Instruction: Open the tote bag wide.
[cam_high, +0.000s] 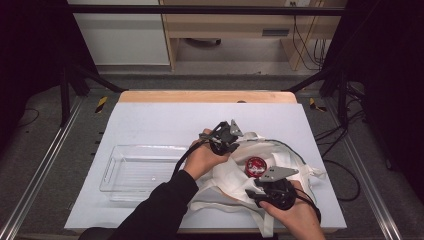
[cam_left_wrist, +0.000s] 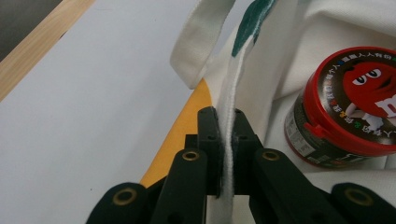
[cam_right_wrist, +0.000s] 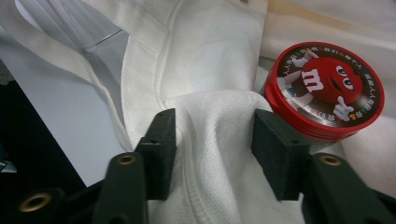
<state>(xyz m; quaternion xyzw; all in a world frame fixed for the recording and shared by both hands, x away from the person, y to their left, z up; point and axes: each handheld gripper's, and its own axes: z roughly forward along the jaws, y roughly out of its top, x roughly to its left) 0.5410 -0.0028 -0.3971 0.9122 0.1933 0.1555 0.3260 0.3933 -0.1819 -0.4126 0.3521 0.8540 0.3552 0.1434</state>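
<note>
Left gripper view, hand-held gripper (cam_left_wrist: 226, 119) clamping bag edge (cam_left_wrist: 229, 93)

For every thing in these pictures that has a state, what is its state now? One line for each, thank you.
White cloth tote bag: crumpled on the table, rim pinched.
Round candy tin with red lid: lid on, lying in the bag's folds.
Clear plastic tray: nothing in it.
Left claw: shut on the bag's rim.
Right claw: open, a fold of the bag between its jaws.
</note>
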